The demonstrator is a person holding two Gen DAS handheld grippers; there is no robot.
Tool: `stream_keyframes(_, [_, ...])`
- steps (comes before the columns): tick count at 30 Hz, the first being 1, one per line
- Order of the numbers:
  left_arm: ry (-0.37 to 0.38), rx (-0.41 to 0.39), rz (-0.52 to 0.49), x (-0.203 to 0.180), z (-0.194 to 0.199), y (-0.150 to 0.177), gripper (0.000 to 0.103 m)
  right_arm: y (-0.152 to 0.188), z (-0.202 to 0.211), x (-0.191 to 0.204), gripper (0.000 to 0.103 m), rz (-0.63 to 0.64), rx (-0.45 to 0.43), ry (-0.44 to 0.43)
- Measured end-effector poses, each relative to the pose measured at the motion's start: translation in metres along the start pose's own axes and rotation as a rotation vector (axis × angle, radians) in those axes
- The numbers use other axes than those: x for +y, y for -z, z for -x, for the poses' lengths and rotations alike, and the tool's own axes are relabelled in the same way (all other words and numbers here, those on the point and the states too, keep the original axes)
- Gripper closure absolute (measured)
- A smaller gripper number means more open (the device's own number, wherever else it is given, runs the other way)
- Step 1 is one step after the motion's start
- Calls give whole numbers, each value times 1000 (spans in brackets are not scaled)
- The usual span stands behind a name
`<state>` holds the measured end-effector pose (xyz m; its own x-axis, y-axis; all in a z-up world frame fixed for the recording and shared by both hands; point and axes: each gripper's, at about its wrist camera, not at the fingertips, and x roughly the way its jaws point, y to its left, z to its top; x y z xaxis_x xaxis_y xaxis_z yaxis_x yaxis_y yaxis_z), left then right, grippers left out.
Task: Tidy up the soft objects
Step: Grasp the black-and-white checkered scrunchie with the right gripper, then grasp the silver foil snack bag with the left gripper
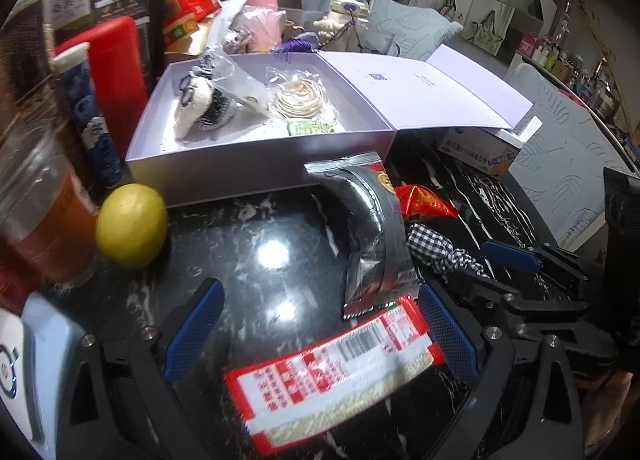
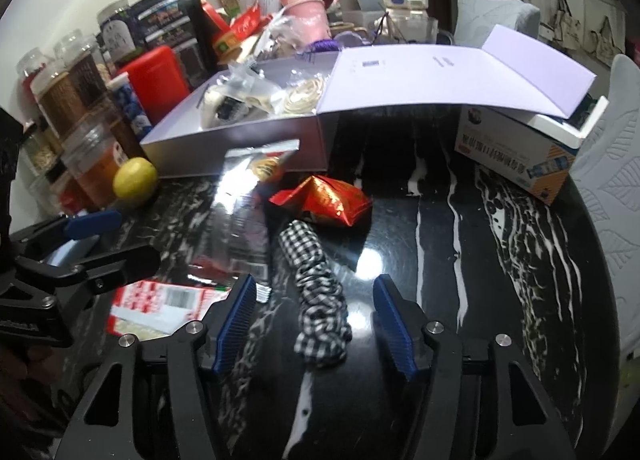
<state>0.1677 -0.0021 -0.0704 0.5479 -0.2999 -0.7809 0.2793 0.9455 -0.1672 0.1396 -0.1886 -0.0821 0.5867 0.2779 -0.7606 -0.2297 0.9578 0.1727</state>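
Observation:
A lilac box [image 1: 256, 163] [image 2: 240, 149] stands open on the black marble table; inside lie a white plush [image 1: 192, 103], a coiled cord in a bag [image 1: 298, 97] and a green packet [image 1: 312, 126]. In front of it lie a silver snack pouch [image 1: 376, 236] [image 2: 244, 219], a red foil packet [image 1: 426, 201] [image 2: 328, 199], a black-and-white checked scrunchie [image 2: 316, 292] [image 1: 440, 248] and a red-and-white packet [image 1: 336, 372] [image 2: 160, 306]. My left gripper [image 1: 320, 324] is open, the red-and-white packet between its fingers. My right gripper [image 2: 314, 320] is open around the scrunchie.
A yellow lemon [image 1: 132, 225] [image 2: 134, 181] sits left of the box beside jars [image 2: 76, 99], a red container [image 1: 116, 75] and a blue tube [image 1: 90, 119]. The box lid [image 2: 452, 75] rests on a carton [image 2: 516, 151] at right. Cups and clutter stand behind.

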Motion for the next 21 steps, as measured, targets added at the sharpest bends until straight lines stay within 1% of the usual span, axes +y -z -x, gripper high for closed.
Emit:
stream_keyframes(2, [21, 13, -2, -2, -7, -3, 4, -1, -7, 0, 42, 20, 14, 9])
stream_keyframes(4, [50, 22, 5, -4, -12, -7, 4, -1, -12, 0, 47, 25, 26, -5])
stream_keyframes(7, [56, 24, 0, -6, -17, -14, 4, -2, -16, -3, 53, 20, 41, -19])
stream_keyframes(9, [53, 27, -1, -8, -21, -19, 4, -2, -19, -6, 65, 22, 60, -15])
stream_keyframes(10, [56, 32, -2, -8, -24, -21, 4, -2, -20, -7, 69, 26, 57, -10])
stream_keyframes(11, [57, 35, -3, -9, -26, -23, 4, -3, -20, -8, 78, 33, 60, -9])
stream_keyframes(12, [56, 37, -5, -10, -28, -25, 4, -3, -20, -9, 79, 36, 64, -11])
stream_keyframes(18, [60, 70, -2, -19, -47, -30, 4, -3, -7, -21, 80, 7, 30, -21])
stream_keyframes(21, [37, 76, -6, -25, -56, -31, 4, -2, -1, -28, 80, -13, 20, -18])
